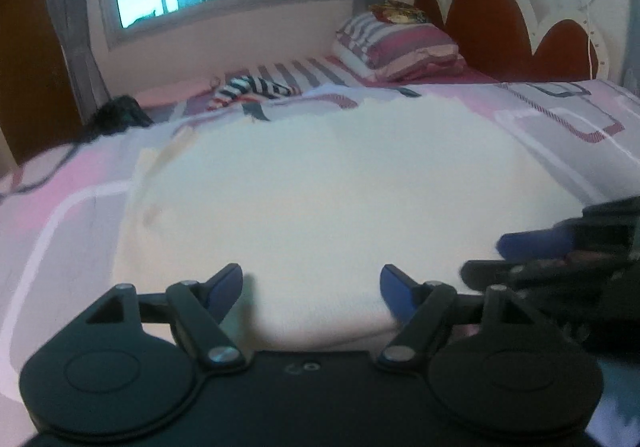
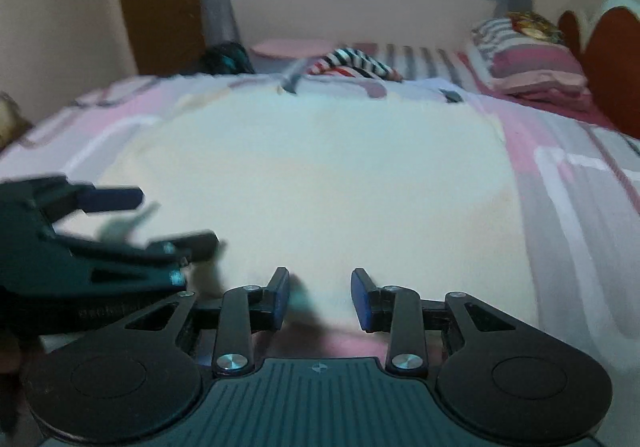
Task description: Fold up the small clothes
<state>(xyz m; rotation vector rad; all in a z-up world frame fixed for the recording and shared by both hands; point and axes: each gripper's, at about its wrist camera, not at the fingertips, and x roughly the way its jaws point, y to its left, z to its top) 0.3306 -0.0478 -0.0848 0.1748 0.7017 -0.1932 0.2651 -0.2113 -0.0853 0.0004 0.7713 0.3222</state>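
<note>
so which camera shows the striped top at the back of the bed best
The right wrist view: the striped top lies near centre, stripes and red part fairly distinct. The left wrist view shows it off to the left, smaller and more blurred.

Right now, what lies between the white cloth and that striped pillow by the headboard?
Only patterned bedsheet separates the white cloth from the pillow, per the left wrist view.

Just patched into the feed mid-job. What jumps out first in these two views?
A big white cloth lies spread across the pink and grey patterned bedspread, filling both views. Both tongs hang open at its near edge, left and right, side by side. Beyond it a striped garment lies crumpled, and a striped pillow rests by the red headboard.
</note>
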